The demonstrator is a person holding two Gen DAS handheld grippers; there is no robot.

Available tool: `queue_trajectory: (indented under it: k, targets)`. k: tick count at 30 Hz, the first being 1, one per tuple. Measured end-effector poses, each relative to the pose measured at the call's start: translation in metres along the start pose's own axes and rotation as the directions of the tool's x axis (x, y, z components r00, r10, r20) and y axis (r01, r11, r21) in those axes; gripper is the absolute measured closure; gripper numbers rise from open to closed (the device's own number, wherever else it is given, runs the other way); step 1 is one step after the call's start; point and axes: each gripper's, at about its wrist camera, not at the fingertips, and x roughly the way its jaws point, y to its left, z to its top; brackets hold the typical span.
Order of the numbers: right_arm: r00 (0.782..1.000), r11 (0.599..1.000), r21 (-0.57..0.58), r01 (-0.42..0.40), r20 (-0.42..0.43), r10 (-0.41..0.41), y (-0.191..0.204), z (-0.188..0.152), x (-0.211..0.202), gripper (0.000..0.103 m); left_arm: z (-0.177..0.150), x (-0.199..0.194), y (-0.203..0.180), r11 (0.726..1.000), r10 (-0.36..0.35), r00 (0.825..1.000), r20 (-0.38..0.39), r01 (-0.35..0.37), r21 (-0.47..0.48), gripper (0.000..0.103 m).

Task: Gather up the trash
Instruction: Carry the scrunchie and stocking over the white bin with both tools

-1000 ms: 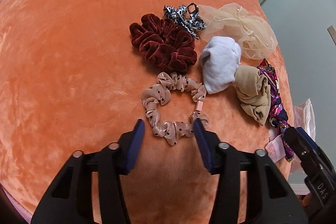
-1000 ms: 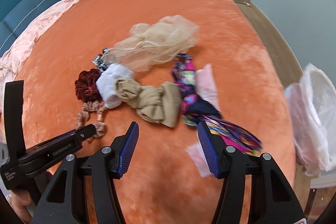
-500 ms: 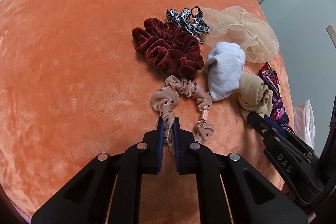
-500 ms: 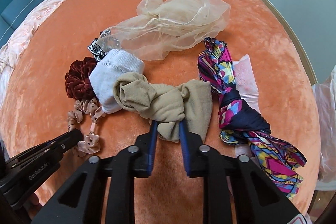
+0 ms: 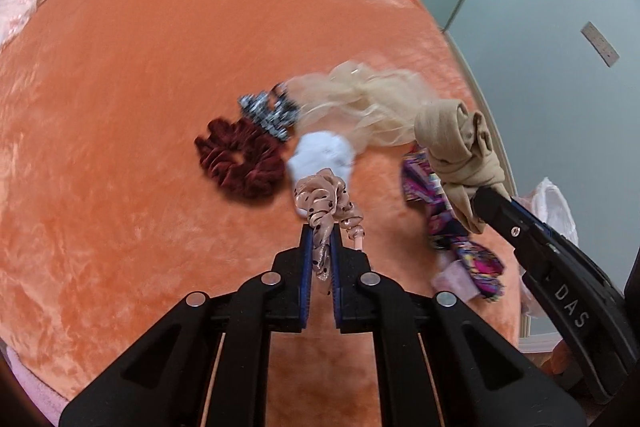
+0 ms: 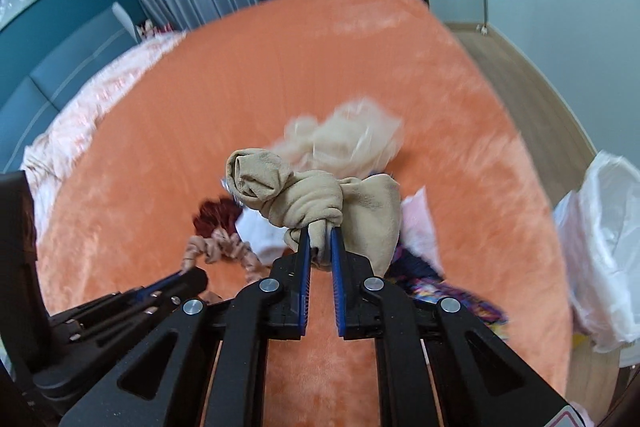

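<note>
A beige polka-dot scrunchie hangs lifted off the orange bedspread, pinched between the blue pads of my left gripper, which is shut on it. The same scrunchie shows in the right wrist view, dangling from the left gripper. My right gripper is closing its jaws on a knotted tan stocking, and the pads press a fold of it. The stocking is raised above the bed.
On the bed lie a maroon velvet scrunchie, a leopard-print scrunchie, a white sock, sheer cream tulle, a colourful scarf and a pink wrapper. A white plastic bag hangs past the bed's right edge.
Both grippers went from open to closed, the left on the dotted scrunchie and the right on the tan stocking. Both then rose, lifting their items off the bed.
</note>
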Motion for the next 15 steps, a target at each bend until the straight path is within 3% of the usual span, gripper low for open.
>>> queue_trajectory:
  k: [8,15]
  targets:
    - [0.986,0.997,0.074,0.006,0.168,-0.018,-0.044,0.023,-0.083,0.094,0.011,-0.048,-0.082,0.987,-0.066,0.994,0.087,0.053,0.149,0.095]
    - [0.957,0.982,0.184,0.046,0.275,-0.097,-0.11,0.026,-0.147,0.094,0.008,-0.073,-0.161,0.952,-0.151,0.981,0.119,0.112,0.284,0.095]
